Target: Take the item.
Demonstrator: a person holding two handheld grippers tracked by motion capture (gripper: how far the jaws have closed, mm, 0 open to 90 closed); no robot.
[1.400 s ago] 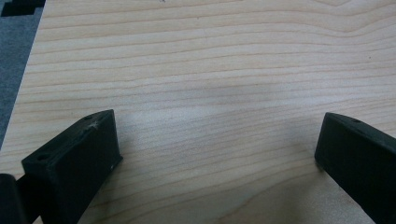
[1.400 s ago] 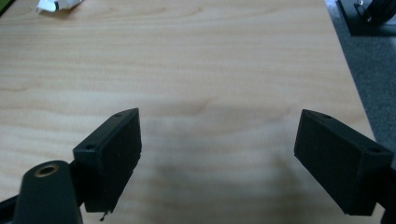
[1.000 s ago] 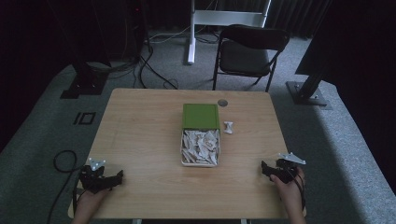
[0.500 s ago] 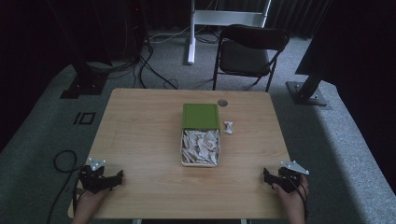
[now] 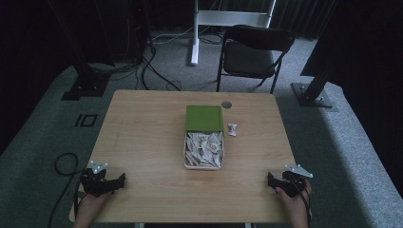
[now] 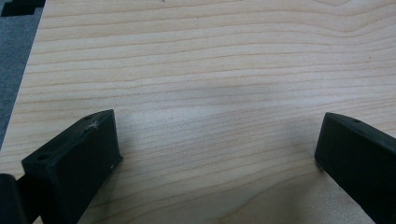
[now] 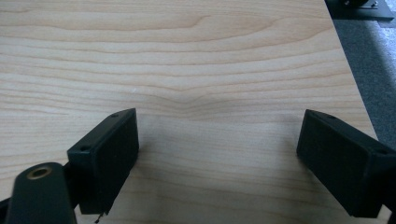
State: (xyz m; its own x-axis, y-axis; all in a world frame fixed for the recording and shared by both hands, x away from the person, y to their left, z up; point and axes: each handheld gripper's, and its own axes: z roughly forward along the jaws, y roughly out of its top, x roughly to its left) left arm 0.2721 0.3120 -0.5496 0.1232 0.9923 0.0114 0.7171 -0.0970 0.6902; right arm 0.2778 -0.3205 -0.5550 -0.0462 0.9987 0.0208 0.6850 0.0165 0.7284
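**Both grippers wide apart at the near corners, box in the middle**

From the high view you can see what the gripper views do not give: the white box (image 5: 203, 150), full of crumpled white paper pieces (image 5: 204, 146), stands at the centre of the table (image 5: 142, 137), with its green lid (image 5: 204, 118) lying just behind it and touching its far edge. One small white piece (image 5: 232, 129) lies on the wood just right of the lid. Your left gripper (image 5: 102, 182) rests at the near left corner and your right gripper (image 5: 283, 182) at the near right corner, both well apart from the box.

In the left gripper view, your left gripper (image 6: 217, 154) has its jaws spread wide over bare wood. In the right gripper view, your right gripper (image 7: 219, 158) is spread the same way, holding nothing, near the table edge.

Nothing stands between the grippers and the box. Behind the table there is a dark chair (image 5: 254, 50) and a small round disc (image 5: 226, 104) on the far edge; what it is, I cannot tell. Your hands are cut off at the bottom.
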